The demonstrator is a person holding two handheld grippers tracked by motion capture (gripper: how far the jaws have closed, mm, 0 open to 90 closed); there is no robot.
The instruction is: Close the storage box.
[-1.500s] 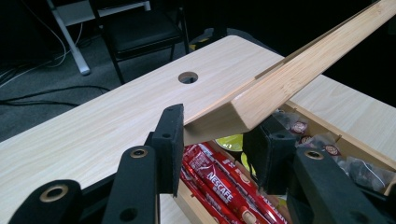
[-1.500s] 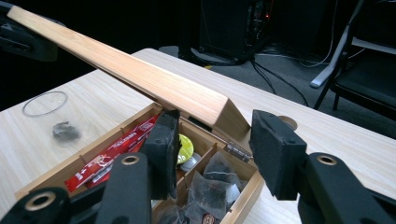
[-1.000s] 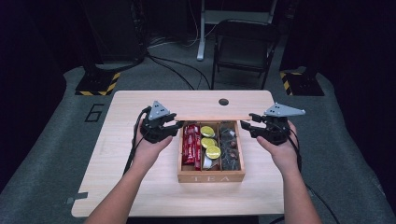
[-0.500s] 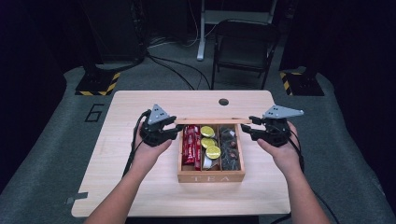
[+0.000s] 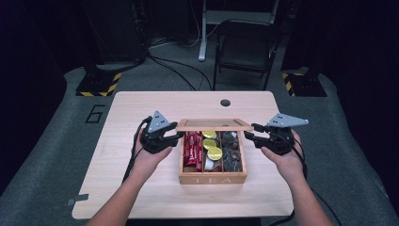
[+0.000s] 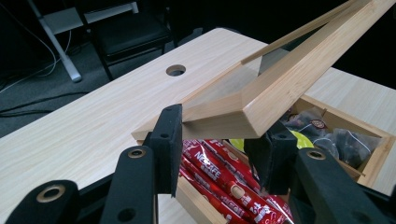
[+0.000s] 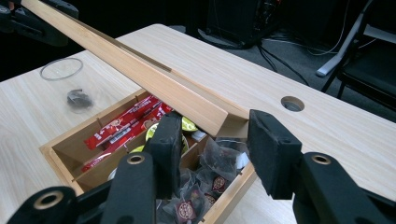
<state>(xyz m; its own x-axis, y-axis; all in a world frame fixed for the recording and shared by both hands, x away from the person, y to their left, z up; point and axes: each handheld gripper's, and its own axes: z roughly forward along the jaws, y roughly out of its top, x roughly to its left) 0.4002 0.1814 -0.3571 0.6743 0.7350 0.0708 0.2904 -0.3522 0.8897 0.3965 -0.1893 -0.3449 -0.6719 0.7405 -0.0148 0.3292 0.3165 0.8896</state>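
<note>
Two hand-held grippers flank a wooden tea box that sits near the middle of a light wooden table; the word TEA is cut into the box's front wall. The hinged lid, a wooden frame around a clear pane, stands raised at the far side of the box.

The left gripper is at the lid's left corner. In the left gripper view its black pads stand on either side of the mitred corner of the lid, spread wider than the frame; whether either pad touches the wood I cannot tell. The right gripper is at the lid's right end. In the right gripper view its jaws are parted around the lid's end, with a visible gap on both sides.

Inside the box, the left compartment holds red Nescafe sticks, the middle one holds round yellow-topped capsules, and the right one holds dark clear-wrapped tea bags.

A round cable hole pierces the table near its far edge. In the right gripper view a clear glass with something dark at its bottom stands on the table beyond the box. A dark folding chair stands on the floor behind the table.
</note>
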